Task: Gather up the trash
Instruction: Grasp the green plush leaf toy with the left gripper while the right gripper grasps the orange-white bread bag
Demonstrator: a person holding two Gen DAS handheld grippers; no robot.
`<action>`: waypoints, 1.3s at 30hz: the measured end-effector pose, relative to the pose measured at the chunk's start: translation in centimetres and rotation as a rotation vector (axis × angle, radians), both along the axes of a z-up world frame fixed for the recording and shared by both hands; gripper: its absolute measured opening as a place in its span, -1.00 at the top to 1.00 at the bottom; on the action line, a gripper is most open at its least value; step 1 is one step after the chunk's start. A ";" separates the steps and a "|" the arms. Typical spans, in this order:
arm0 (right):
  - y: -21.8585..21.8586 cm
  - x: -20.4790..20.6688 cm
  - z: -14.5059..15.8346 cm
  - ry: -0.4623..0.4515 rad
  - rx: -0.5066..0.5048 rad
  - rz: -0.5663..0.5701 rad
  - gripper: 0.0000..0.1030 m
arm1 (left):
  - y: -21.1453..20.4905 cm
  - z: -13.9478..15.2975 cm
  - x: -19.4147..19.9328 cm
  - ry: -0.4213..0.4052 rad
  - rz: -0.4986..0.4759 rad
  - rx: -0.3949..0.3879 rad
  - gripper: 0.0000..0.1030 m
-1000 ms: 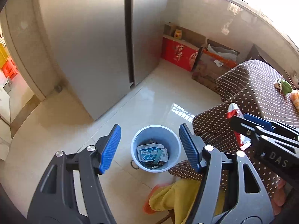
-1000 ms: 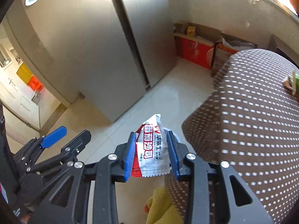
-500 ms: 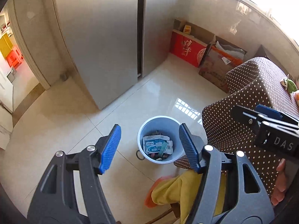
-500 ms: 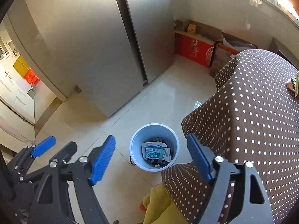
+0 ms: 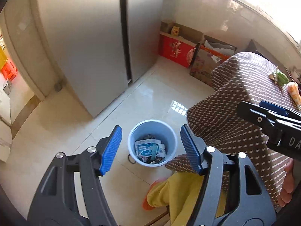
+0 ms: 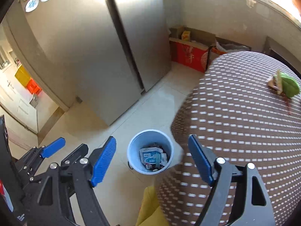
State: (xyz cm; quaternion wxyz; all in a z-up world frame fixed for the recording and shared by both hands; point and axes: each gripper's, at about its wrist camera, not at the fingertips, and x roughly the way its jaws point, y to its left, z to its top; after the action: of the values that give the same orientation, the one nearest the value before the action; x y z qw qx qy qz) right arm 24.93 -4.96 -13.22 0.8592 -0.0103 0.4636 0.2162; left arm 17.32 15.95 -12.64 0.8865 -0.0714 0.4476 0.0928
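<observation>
Both hand-held grippers are hovering above the pale blue bin (image 5: 152, 143) standing on the floor beside the dotted-cloth worktop (image 6: 244, 113). The right hand-held gripper (image 6: 152, 160) is gaping empty, its jaws having just been opening; the left hand-held gripper (image 5: 150, 148) is likewise released. Wrappers (image 6: 152, 157) are lying in the bin; green trash (image 6: 286, 86) is sitting far right on the worktop.

Ahead of me stands a tall grey fridge (image 5: 90, 43) on a pale tiled floor (image 5: 56, 131). Against the far wall sit a red box (image 5: 175, 50) and an open cardboard box (image 5: 208, 64) just beside it. At my right, a brown dotted cloth (image 6: 244, 131) covers the bench. Yellow fabric (image 5: 180, 194) hangs below.
</observation>
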 end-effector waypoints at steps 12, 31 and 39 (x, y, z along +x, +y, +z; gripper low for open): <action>-13.1 1.6 0.9 -0.013 0.024 -0.211 -0.60 | -10.2 2.8 4.6 -0.054 -0.171 0.026 -0.57; -34.4 6.1 1.7 -0.024 -0.013 -0.518 -0.67 | -31.9 3.2 16.5 -0.059 -0.651 0.074 -0.74; -36.7 10.3 2.2 -0.050 -0.175 -0.489 -0.75 | -35.5 1.7 23.3 -0.037 -0.687 0.095 -0.74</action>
State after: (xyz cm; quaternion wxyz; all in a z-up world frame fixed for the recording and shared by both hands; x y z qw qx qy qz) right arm 35.22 -41.67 -11.00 0.8930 0.0224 0.4477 -0.0391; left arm 40.62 -19.58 -10.99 0.8762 0.1232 0.4247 -0.1917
